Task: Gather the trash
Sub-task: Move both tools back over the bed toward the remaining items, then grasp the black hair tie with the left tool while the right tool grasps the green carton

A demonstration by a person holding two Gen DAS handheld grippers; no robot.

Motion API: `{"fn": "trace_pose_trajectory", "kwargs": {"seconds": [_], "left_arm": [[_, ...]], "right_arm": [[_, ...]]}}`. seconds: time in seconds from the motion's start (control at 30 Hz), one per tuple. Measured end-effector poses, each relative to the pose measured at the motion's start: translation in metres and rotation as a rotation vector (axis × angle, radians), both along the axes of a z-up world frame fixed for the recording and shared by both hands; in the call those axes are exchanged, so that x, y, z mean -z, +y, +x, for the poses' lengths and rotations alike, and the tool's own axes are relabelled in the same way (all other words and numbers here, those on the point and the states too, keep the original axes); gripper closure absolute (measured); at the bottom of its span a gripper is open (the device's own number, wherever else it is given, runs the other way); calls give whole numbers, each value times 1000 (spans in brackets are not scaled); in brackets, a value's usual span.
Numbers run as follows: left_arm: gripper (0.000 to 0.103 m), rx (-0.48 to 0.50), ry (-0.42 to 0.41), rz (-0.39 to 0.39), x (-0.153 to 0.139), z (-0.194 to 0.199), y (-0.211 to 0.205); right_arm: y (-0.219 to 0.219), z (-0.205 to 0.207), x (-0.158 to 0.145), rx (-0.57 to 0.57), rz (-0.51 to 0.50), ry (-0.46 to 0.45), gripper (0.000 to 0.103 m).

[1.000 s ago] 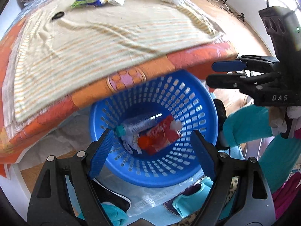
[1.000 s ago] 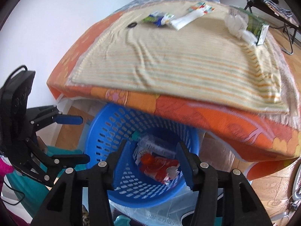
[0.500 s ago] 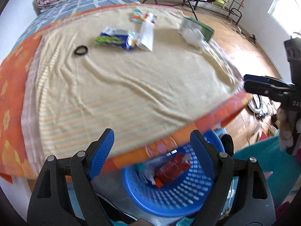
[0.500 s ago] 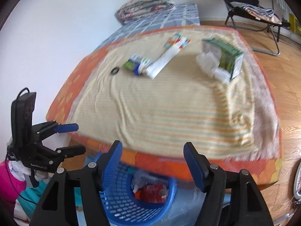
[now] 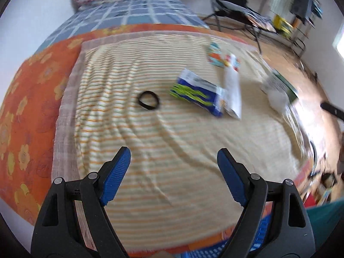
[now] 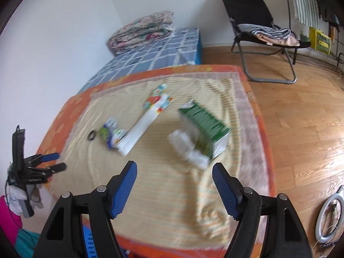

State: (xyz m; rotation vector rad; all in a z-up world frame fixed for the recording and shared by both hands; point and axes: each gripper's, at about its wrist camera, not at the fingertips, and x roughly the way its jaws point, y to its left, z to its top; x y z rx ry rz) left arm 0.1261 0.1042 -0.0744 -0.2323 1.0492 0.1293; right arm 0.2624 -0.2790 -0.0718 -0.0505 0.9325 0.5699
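Both claws over the bed, nothing gripped.
Your left gripper [image 5: 172, 177] stands spread; your right gripper [image 6: 174, 188] is opening, empty, green carton [image 6: 207, 126] just beyond.

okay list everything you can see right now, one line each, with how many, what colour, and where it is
green carton: one, green and white, right side of the striped cloth
white crumpled wrapper: one, white, against the carton's near end
long white packet: one, white with a colourful end, middle of the cloth
blue and green packet: one, left of the long packet, touching it
black ring: one, black, left of that packet
striped cloth: one, cream, over the orange bedcover
blue basket: one, only an edge shows below the bed
folding chair: one, black, far right
ring light: one, white, on the floor
left gripper: open, empty
right gripper: jaws opening, empty
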Motion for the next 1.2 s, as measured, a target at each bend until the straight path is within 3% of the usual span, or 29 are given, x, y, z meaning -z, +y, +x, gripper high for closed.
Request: {"fn": "trace_pose_trajectory", "kwargs": {"seconds": [0.07,0.13,0.2,0.3,0.4,0.47,0.57,0.63,0.87,1.0,1.2], "left_arm": [[21,-32,4,-20,5,11,17],[36,-68,23,-33,12,23,34],[43,-101,40,-66,19,32,47],[46,-153,50,-152,30,46,66],[55,-170,58,-190,38,58,73],[55,-182,63,-201,43,66,75],[56,-190,71,-189,50,78,74],[66,-190,79,-180,53,84,73],[71,-192,88,-119,62,97,69],[88,-190,83,-80,63,99,67],[96,-187,67,-73,63,99,71]], "right_arm": [[0,14,4,13,-8,1,28],[0,26,8,25,-20,-2,28],[3,39,13,35,-34,0,28],[6,55,23,50,-42,14,28],[9,70,32,65,-44,34,28],[12,77,36,67,-44,41,28],[16,84,42,65,-54,45,28],[20,87,45,59,-65,44,28],[29,97,53,50,-103,33,27],[32,103,60,49,-120,39,27],[38,106,69,37,-175,32,27]]}}
